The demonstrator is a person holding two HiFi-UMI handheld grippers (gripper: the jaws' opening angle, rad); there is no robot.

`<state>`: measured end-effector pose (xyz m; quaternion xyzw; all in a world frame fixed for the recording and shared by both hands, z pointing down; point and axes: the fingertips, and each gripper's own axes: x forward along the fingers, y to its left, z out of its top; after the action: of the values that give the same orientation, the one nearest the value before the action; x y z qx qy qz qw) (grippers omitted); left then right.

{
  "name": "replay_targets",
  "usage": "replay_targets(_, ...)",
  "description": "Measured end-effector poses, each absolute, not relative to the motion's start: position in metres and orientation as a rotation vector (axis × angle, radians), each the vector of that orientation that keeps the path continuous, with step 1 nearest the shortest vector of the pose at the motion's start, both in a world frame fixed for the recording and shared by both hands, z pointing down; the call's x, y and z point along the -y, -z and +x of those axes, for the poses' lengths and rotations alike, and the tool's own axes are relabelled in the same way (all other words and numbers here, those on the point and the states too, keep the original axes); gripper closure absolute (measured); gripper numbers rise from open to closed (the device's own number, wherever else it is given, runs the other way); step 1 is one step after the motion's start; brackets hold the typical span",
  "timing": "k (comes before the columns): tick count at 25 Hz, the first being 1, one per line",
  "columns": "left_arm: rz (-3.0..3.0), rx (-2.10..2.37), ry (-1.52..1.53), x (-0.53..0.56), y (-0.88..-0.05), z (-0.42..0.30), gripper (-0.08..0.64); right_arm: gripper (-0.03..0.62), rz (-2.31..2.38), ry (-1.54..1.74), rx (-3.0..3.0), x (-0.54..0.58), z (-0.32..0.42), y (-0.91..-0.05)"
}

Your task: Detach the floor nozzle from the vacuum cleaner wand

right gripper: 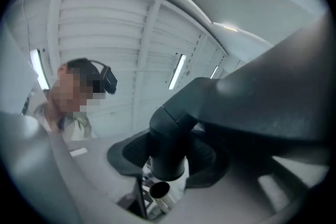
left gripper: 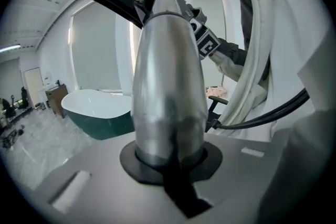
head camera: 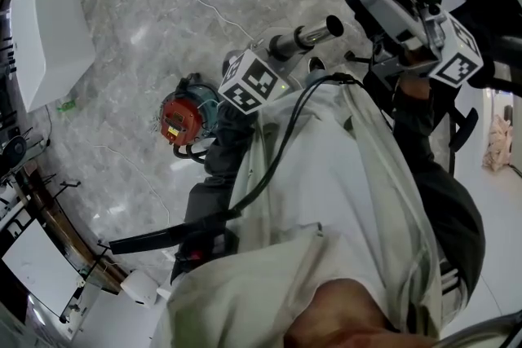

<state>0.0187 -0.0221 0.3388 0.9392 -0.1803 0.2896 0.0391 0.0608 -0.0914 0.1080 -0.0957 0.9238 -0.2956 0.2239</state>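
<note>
Head view looks down; gripper views hug wand [left gripper: 168, 86].

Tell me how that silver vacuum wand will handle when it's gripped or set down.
The wand looks like a rigid metal tube, so it should stay straight rather than flop. Its polished skin may let it twist or slide in the left tongs clamped on it. Its open end suggests it is hollow and probably light. Being round, it would likely roll if laid down.

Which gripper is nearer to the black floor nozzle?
Right. The right gripper is closed on the neck of the floor nozzle; the left gripper holds the silver wand, away from the nozzle.
</note>
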Motion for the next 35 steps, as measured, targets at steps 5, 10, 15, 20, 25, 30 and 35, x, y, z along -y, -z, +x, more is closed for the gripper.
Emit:
replay_targets(5,2.801,0.734,-0.901,0.039,-0.341,0.006,0.514,0.417,-0.383,0.774,-2.665,0.085,0.052,-0.122)
replay_targets(10,2.718,0.894,-0.901,0.052,-0.349,-0.027,0.514,0.417,-0.413,1.008,-2.377,0.093,0.040,-0.138)
replay_targets(15,2.682,0.959,-0.891,0.055,-0.355,-0.056,0.514,0.417,-0.431,1.160,-2.337,0.097,0.039,-0.172)
replay_targets(20,2.641,1.018,-0.881,0.057,-0.358,-0.068,0.514,0.417,-0.410,1.163,-2.376,0.091,0.026,-0.179)
replay_targets(25,2.657,0.976,-0.877,0.064,-0.361,-0.065,0.514,0.417,-0.410,1.138,-2.452,0.087,0.009,-0.183)
replay_targets(30,2.651,0.978,-0.877,0.065,-0.360,-0.065,0.514,0.416,-0.380,1.136,-2.467,0.085,0.003,-0.180)
replay_targets(35,2.651,0.978,-0.881,0.064,-0.360,-0.064,0.514,0.416,-0.378,1.124,-2.484,0.085,0.002,-0.178)
